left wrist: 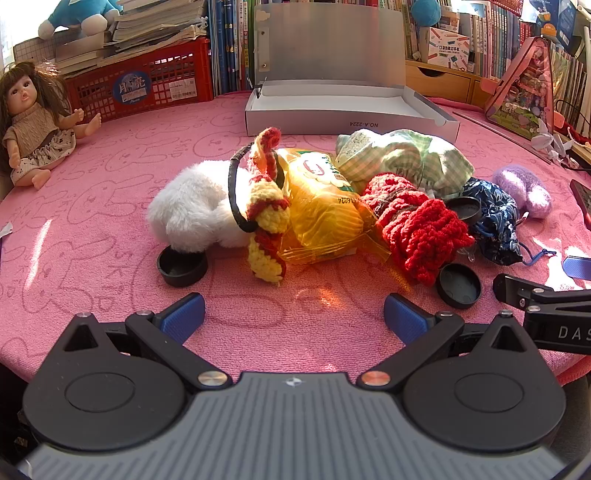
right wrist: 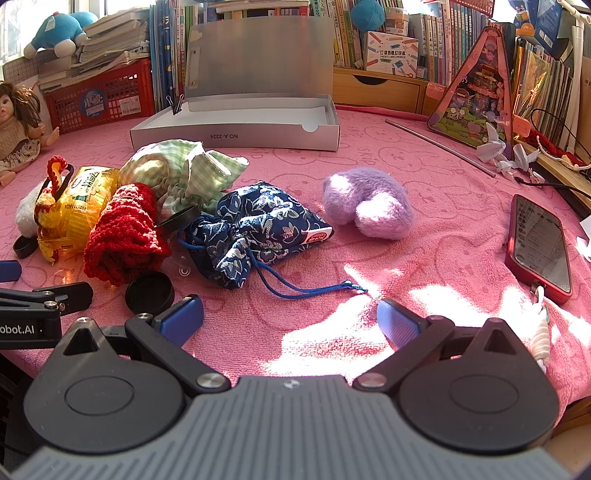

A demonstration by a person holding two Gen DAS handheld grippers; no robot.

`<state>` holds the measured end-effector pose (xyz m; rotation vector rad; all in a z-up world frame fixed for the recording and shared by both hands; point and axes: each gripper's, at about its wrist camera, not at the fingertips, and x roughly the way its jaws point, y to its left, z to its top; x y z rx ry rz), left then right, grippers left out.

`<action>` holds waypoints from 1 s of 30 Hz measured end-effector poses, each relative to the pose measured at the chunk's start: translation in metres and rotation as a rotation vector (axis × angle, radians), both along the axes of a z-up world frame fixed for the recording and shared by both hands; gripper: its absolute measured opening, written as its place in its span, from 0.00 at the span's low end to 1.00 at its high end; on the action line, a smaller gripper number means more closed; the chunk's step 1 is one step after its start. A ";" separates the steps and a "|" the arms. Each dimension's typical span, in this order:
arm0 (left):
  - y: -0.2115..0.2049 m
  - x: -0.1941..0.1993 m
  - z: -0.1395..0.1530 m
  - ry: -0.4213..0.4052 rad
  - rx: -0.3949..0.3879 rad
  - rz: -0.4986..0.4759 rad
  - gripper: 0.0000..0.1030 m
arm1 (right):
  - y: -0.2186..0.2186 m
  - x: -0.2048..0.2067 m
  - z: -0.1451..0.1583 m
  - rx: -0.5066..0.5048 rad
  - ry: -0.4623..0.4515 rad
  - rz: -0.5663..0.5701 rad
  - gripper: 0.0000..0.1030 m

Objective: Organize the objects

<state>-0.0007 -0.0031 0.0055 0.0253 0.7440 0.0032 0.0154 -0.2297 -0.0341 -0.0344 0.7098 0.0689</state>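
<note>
Clutter pile (left wrist: 332,206) unsorted on tabletop (left wrist: 110,229); open box (left wrist: 347,110) behind awaits it; left tool (left wrist: 294,314), right tool (right wrist: 290,314) both wide, empty.

A pink towel (right wrist: 424,258) patterned with rabbits covers the table, patched with sunlight. Behind it stand packed bookshelves (right wrist: 454,40); a bright window (right wrist: 11,26) sits left of them.

Open tongs (right wrist: 290,317) above pink cloth (right wrist: 369,166), navy drawstring pouch (right wrist: 258,229) ahead, white box (right wrist: 236,129) behind
</note>
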 end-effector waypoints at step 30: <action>0.001 -0.003 -0.001 -0.023 0.001 -0.010 1.00 | -0.004 -0.002 0.000 0.014 -0.009 0.016 1.00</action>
